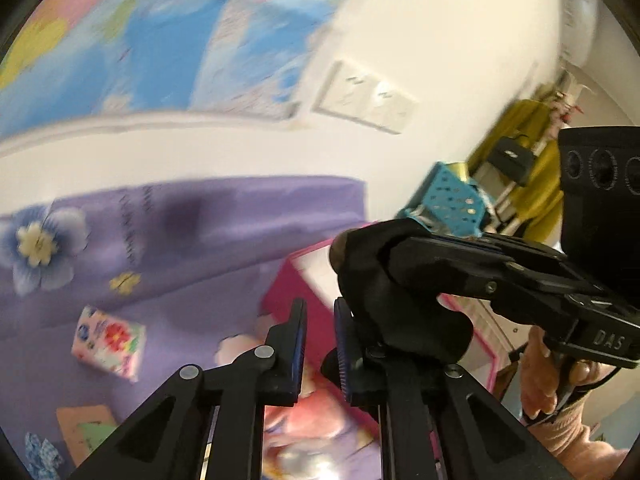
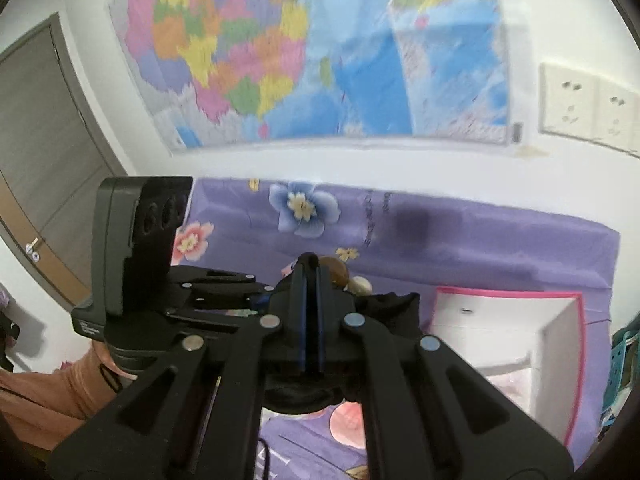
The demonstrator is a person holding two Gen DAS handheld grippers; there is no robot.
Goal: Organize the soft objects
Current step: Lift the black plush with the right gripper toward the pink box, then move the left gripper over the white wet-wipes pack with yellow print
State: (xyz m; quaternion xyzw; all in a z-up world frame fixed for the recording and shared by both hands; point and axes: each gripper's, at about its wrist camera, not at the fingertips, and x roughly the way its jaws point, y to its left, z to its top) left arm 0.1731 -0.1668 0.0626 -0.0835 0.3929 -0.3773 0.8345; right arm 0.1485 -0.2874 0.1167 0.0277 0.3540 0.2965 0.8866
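A black soft cloth item [image 1: 404, 304] hangs in the air above the purple flowered tablecloth [image 1: 224, 232]. My right gripper [image 2: 311, 280] is shut on it; the black cloth [image 2: 396, 312] bunches behind the closed fingers. In the left wrist view the right gripper [image 1: 384, 248] comes in from the right, clamped on the cloth's top. My left gripper [image 1: 320, 344] is open a narrow gap, just left of the cloth, holding nothing. A pink-rimmed white box [image 2: 512, 344] stands open on the table to the right, also seen behind the cloth [image 1: 316, 268].
A flowered tissue pack [image 1: 108, 340] lies on the cloth at left. A tan card [image 1: 86, 424] and a blue checked item [image 1: 40, 454] lie at front left. A teal perforated basket [image 1: 452, 200] stands beyond the table. Wall sockets [image 2: 588, 104] and a map [image 2: 304, 52] hang on the wall.
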